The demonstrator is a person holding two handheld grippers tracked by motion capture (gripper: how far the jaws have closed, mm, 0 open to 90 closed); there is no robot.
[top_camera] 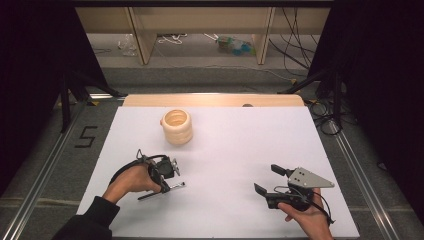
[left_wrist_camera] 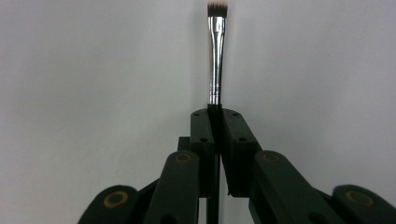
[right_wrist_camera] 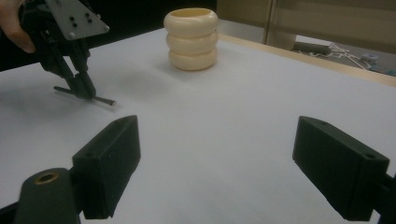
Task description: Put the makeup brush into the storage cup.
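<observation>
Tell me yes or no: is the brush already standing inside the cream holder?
No, the brush is clamped between the left gripper's jaws down at the white table, apart from the holder.

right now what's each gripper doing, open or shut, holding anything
left gripper: shut on the makeup brush.
right gripper: open, nothing between its jaws.

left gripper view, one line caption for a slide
Left claw shut on a brush above the white table.
</observation>
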